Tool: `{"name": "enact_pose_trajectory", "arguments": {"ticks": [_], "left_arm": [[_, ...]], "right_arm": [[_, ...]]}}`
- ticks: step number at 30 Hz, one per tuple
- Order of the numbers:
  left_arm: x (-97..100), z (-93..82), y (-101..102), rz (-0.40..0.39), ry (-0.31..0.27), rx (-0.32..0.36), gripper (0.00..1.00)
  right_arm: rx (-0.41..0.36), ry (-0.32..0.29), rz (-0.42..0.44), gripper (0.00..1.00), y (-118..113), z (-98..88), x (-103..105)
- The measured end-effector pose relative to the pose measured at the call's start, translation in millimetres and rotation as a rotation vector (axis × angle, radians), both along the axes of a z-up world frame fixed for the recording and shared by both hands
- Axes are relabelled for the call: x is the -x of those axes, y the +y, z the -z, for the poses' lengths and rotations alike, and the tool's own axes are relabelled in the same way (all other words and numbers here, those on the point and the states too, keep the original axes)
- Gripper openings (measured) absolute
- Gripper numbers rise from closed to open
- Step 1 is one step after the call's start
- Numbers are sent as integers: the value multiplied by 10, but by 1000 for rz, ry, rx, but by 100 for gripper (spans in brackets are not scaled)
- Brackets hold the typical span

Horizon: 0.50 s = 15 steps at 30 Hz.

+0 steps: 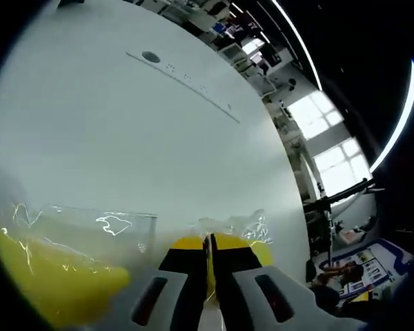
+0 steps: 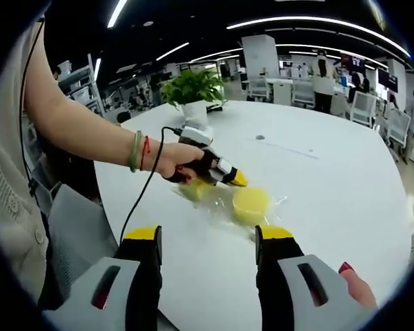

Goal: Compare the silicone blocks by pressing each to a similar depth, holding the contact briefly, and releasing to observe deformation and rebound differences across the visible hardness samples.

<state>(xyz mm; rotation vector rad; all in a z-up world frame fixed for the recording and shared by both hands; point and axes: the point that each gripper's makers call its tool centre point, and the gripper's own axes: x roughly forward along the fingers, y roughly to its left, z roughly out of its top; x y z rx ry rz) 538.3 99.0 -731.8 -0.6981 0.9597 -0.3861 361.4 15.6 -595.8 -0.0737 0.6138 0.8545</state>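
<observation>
A round yellow silicone block [image 2: 250, 205] lies on the white table [image 2: 331, 179] in crinkled clear wrap [image 2: 224, 217]. A paler yellow block [image 2: 195, 190] lies just left of it. A hand [image 2: 174, 160] holds my left gripper [image 2: 236, 181] low over the pale block, its yellow tips shut and pointing toward the round block; whether they touch it I cannot tell. In the left gripper view the shut left gripper [image 1: 208, 243] sits between a big blurred yellow block [image 1: 55, 276] and a sliver of the other block [image 1: 263, 252]. My right gripper [image 2: 210, 234] is open, short of the blocks.
A potted plant [image 2: 193, 93] stands at the table's far side behind the hand. The bare forearm with bracelets [image 2: 136, 150] and a cable [image 2: 141, 200] cross the left of the right gripper view. A round cable port [image 1: 150, 56] sits mid-table. Chairs and people fill the far office.
</observation>
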Motion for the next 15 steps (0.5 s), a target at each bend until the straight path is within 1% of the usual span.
{"name": "enact_pose_trajectory", "arguments": {"ticks": [3,6,11,13,15], "left_arm": [[5,-3,1,6,-3,-9,0],[11,-30,-4,18,-12,-2,1],[34,-86,8,45,-42,-30,11],[28,-113,1,52,-51,-39,15],[44,-133,-9,78,-64,-59,16]], "right_arm": [[4,-1,-3,49,12,3,-3],[4,-3,-7,49,29,1,-3],[-3,-6,-14,49,65,-25,9],[1,-6,-18,48,73,-19,22],[3,-2,-22,48,81,-11,32]]}}
